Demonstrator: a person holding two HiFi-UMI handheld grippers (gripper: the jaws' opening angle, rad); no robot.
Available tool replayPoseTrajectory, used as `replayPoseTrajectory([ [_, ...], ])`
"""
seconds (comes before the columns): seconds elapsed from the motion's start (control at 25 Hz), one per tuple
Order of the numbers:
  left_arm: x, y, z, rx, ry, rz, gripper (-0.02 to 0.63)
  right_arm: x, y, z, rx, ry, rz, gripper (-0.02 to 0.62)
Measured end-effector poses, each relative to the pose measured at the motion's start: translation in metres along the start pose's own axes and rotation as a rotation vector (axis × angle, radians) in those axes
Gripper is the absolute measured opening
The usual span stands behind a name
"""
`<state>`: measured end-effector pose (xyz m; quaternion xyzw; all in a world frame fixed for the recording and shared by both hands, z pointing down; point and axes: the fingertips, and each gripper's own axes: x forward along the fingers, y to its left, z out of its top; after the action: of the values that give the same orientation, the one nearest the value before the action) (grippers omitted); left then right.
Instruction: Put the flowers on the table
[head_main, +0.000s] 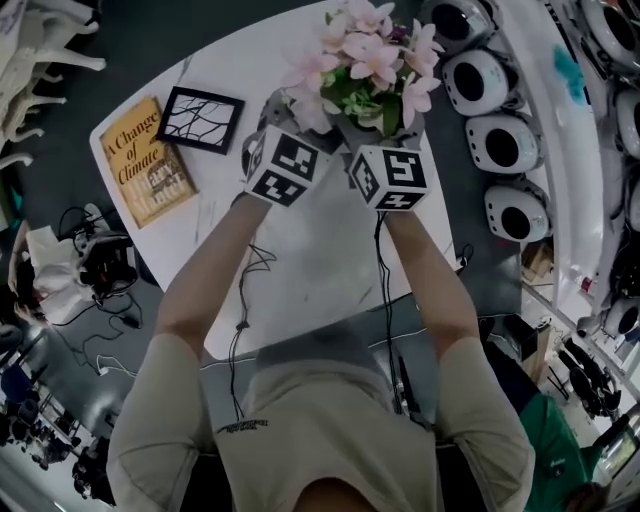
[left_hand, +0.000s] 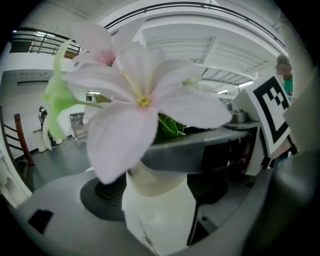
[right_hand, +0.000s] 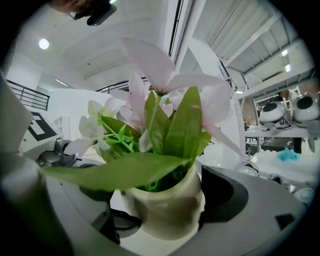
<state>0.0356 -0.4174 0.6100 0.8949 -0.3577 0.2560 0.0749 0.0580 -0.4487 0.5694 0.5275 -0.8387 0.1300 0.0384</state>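
A small cream pot (left_hand: 152, 182) of pink and white artificial flowers (head_main: 368, 62) with green leaves is at the far side of the white table (head_main: 300, 260). Both grippers meet at it from the near side. My left gripper (head_main: 305, 135) has the pot between its dark pads (left_hand: 102, 192) and is shut on it. From the other side my right gripper (head_main: 372, 142) is shut on the same pot (right_hand: 167, 207), which presses against its right pad (right_hand: 222, 192). Petals and leaves hide the pot in the head view. Whether its base touches the table is unclear.
A yellow book (head_main: 146, 160) and a black framed picture (head_main: 200, 118) lie on the table's left part. A row of white rounded devices (head_main: 500, 142) stands off the table's right edge. Cables and gear (head_main: 95, 265) lie on the floor at left.
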Motion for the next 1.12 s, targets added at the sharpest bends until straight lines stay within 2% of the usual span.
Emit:
replayPoseTrajectory([
  [0.2,0.017,0.002,-0.018,0.008,0.031,0.002,0.360,0.010,-0.009,-0.019,-0.022,0.011,-0.004,0.508],
  [0.56,0.031,0.006,-0.041,-0.015,0.078,-0.013,0.360,0.022,-0.013,-0.046,0.011,0.050,-0.001,0.508],
  [0.72,0.033,0.008,-0.046,0.015,0.091,0.000,0.360,0.025,-0.013,-0.052,0.025,0.057,0.008,0.508],
  [1.12,0.035,0.010,-0.048,0.020,0.071,0.012,0.360,0.027,-0.014,-0.054,0.027,0.040,0.014,0.508],
])
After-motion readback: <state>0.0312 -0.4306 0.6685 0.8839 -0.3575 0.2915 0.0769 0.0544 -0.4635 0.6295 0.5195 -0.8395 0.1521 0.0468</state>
